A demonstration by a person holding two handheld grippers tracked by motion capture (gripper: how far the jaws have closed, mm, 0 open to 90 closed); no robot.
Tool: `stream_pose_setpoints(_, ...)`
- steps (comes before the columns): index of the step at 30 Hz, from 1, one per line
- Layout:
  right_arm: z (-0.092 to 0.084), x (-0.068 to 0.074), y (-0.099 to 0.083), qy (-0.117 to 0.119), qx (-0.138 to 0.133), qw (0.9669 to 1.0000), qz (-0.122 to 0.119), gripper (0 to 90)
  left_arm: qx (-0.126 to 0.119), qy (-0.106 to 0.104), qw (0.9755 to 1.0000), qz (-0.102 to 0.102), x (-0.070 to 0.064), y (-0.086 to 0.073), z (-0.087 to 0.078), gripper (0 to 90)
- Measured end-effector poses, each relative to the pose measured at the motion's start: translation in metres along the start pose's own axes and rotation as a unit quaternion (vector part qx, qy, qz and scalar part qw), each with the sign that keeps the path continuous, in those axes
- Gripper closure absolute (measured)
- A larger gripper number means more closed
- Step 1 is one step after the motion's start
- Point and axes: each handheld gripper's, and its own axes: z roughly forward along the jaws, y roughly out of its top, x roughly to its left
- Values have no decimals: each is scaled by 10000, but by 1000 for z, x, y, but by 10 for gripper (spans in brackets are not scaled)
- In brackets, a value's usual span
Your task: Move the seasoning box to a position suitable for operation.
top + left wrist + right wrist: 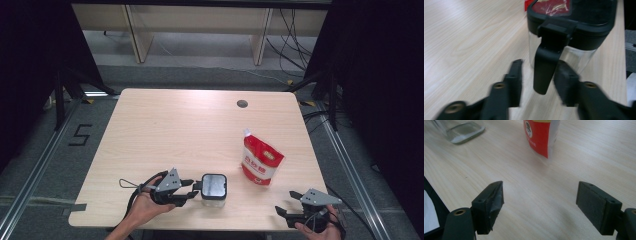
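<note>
**Left gripper at the latch of a clear box, right gripper idle**

A clear plastic box with a black lid stands near the front edge of a pale wooden table, a little left of the middle. The left gripper lies level just left of it, held in the person's left hand, with its tips at the box's left side. In the left gripper view, a black latch hangs down from the lid over the clear wall of the box. The latch sits between the two jaws, which stand partly apart with a gap on the left side of the latch; the right jaw is very near it, and the blur makes it hard to tell whether it touches. The jaws do not press on the latch.

The right gripper rests near the front right corner of the table, held in the right hand, well apart from the box. In the right gripper view its jaws are spread wide with only bare wood between them.

A red and white pouch with a spout at its top stands on the table to the right of the box and farther back, between the two grippers. A small dark round hole sits near the far edge of the table.
</note>
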Motion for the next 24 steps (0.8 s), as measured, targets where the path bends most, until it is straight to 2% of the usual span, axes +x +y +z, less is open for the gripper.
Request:
stream_pose_setpoints(1, -1, 3, 0, 1, 52, 9998, 210, 232, -57, -3, 10000, -10, -1, 0, -2, 532)
stream_pose_setpoints(2, 0, 2, 0, 7, 33, 9999, 130, 232, -74, 3, 10000, -63, -2, 0, -4, 514)
stream_pose_setpoints(4, -1, 3, -1, 31, 40, 9998, 197, 232, -83, 23, 9999, -121, -5, 0, -10, 457)
stream_pose_setpoints(6, 1, -1, 0, 26, -35, 10000, -14, 232, -86, 6, 9996, -252, -7, 1, -15, 398)
stream_pose_setpoints(7, 1, 0, -1, 9, -20, 10000, 36, 232, -123, 17, 9992, -380, -9, 2, -17, 377)
stream_pose_setpoints(8, 0, 2, -1, 2, 17, 9999, 138, 232, -160, 52, 9992, -358, -9, 2, -19, 370)
stream_pose_setpoints(9, 1, 0, -1, 15, -21, 10000, 41, 232, -147, 19, 9991, -389, -10, 3, -21, 360)
stream_pose_setpoints(11, 0, 1, -1, 27, -11, 9999, 109, 232, -217, 71, 9981, -575, -12, 4, -23, 329)
stream_pose_setpoints(12, 0, 1, -2, 26, -16, 9999, 102, 232, -151, 93, 9982, -571, -10, 5, -25, 303)
stream_pose_setpoints(13, 0, -1, -1, -16, -40, 10000, -40, 232, -202, 83, 9973, -702, -11, 6, -25, 286)
stream_pose_setpoints(14, 0, 0, -2, 1, 14, 10000, 67, 232, -167, 156, 9970, -739, -11, 7, -27, 280)
stream_pose_setpoints(15, 0, -2, -2, -36, -5, 10000, 6, 232, -224, 154, 9967, -770, -10, 8, -27, 268)
stream_pose_setpoints(16, -1, -1, -2, -28, 63, 9999, 90, 232, -206, 250, 9964, -789, -10, 10, -29, 262)
stream_pose_setpoints(17, 0, -2, -2, -23, 46, 10000, 15, 232, -210, 212, 9969, -728, -9, 11, -30, 265)
stream_pose_setpoints(18, -1, -2, -3, -47, 29, 10000, -8, 232, -226, 247, 9958, -850, -10, 12, -31, 273)
stream_pose_setpoints(21, 0, 0, -4, 6, 8, 9999, 130, 232, -269, 335, 9955, -850, -9, 14, -35, 301)
stream_pose_setpoints(22, 0, -2, -4, -23, 18, 10000, 20, 232, -283, 411, 9948, -891, -10, 15, -36, 316)
stream_pose_setpoints(23, 0, -3, -4, 5, -7, 10000, 0, 232, -289, 391, 9954, -821, -9, 17, -38, 328)
stream_pose_setpoints(24, -1, -1, -5, 0, 16, 9999, 125, 232, -332, 392, 9949, -863, -10, 17, -37, 331)
